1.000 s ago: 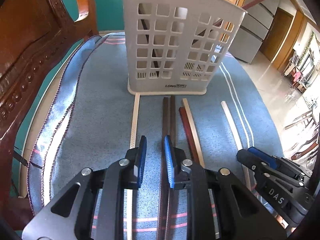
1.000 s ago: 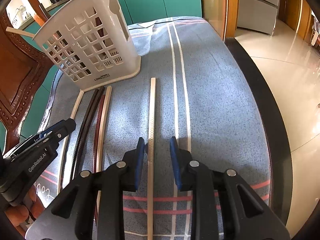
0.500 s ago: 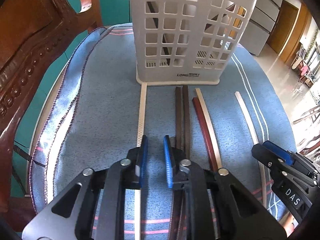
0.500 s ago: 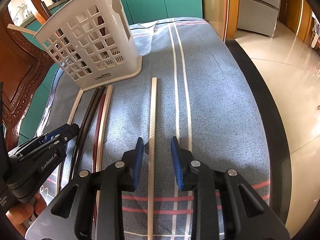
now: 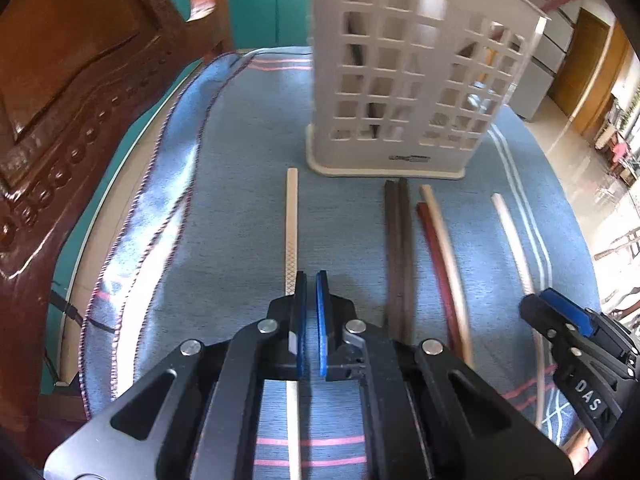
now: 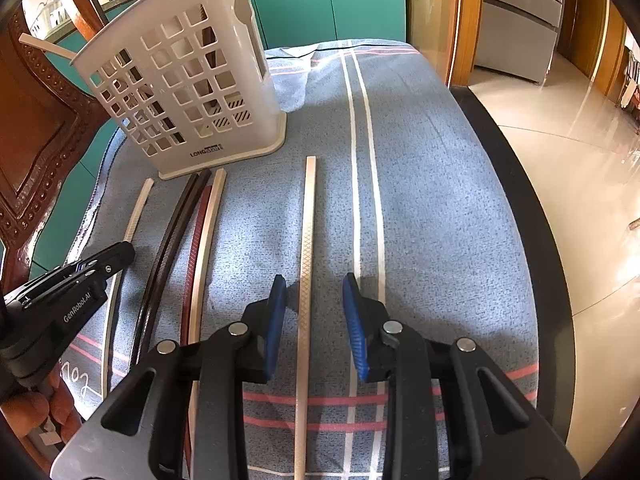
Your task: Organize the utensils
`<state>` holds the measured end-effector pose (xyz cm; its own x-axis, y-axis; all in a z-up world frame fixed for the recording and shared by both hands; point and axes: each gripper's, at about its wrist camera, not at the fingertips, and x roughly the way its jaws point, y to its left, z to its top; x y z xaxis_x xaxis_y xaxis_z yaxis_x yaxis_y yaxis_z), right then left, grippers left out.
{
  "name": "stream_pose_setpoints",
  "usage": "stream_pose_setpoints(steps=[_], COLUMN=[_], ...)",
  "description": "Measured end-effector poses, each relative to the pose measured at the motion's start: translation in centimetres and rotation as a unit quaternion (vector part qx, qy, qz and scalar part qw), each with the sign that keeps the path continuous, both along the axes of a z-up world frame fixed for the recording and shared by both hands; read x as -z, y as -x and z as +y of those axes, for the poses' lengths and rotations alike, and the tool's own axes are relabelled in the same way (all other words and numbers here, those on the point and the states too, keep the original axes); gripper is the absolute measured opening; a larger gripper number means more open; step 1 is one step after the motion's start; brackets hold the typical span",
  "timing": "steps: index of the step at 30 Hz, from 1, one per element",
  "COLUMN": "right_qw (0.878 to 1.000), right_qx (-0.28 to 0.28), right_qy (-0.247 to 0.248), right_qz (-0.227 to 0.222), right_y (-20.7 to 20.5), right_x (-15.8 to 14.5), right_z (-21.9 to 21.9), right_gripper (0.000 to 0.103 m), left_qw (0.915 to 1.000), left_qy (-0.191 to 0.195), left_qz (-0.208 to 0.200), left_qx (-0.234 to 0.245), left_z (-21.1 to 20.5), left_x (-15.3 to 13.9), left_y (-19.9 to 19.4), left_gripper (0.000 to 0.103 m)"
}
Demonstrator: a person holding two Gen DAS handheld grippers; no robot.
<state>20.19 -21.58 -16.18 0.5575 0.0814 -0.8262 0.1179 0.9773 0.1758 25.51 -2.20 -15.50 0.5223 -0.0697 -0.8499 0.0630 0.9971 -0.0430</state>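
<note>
Several chopsticks lie lengthwise on a blue cloth before a white slotted utensil basket (image 5: 416, 92) (image 6: 188, 92). My left gripper (image 5: 311, 312) has its jaws nearly together, just right of and above the leftmost cream chopstick (image 5: 291, 224), which passes under its left finger; nothing is clamped. My right gripper (image 6: 314, 312) is open, straddling a cream chopstick (image 6: 307, 240) that lies between its fingers. A dark brown pair (image 5: 397, 248) (image 6: 168, 240), a red one (image 5: 434, 248) and a cream one (image 5: 444, 240) lie between the two grippers.
A carved wooden chair back (image 5: 68, 92) stands at the left edge. The table's dark rim (image 6: 532, 220) runs along the right, with tiled floor beyond. The basket holds some chopsticks sticking out at its top.
My left gripper has shifted left toward the leftmost cream chopstick and its jaws have narrowed. My right gripper has stayed over its cream chopstick and opened a little wider.
</note>
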Motion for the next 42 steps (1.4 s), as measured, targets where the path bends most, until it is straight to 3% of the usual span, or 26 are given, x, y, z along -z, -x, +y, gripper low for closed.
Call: stream_pose_setpoints(steps=[5,15,22,31,38,39,42], right_qw=[1.0,1.0,0.999,0.996,0.995,0.995,0.995], right_qx=[0.001,-0.002,-0.026,-0.04,-0.046,-0.049,-0.056], right_qy=[-0.006,0.002,0.026,0.073,0.084,0.083,0.078], right_qz=[0.003,0.002,0.003,0.014,0.019,0.019,0.02], right_y=[0.0,-1.0,-2.3,-4.6,-6.2,-6.3,-6.3], right_x=[0.0,-0.5,-0.9,0.0,0.1,0.1,0.1], right_z=[-0.1,-0.6,0.3,1.2,1.4,1.5,1.8], right_gripper=[0.029,0.029,0.034,0.034,0.033,0.029,0.008], left_qw=[0.9991,0.9963,0.9969,0.9994,0.9994,0.9994,0.9996], left_qy=[0.032,0.079,0.068,0.0,-0.014,-0.015,-0.016], left_qz=[0.005,0.002,0.006,0.013,0.008,0.007,0.006], left_qx=[-0.027,-0.034,-0.04,-0.031,-0.03,-0.03,-0.023], left_z=[2.4,5.0,6.3,3.6,3.0,2.8,1.8], left_x=[-0.5,-1.5,-1.2,0.5,0.5,0.5,0.3], left_y=[-0.6,-1.6,-3.4,-6.6,-7.7,-7.8,-6.5], left_gripper=[0.007,0.03,0.03,0.03,0.026,0.017,0.007])
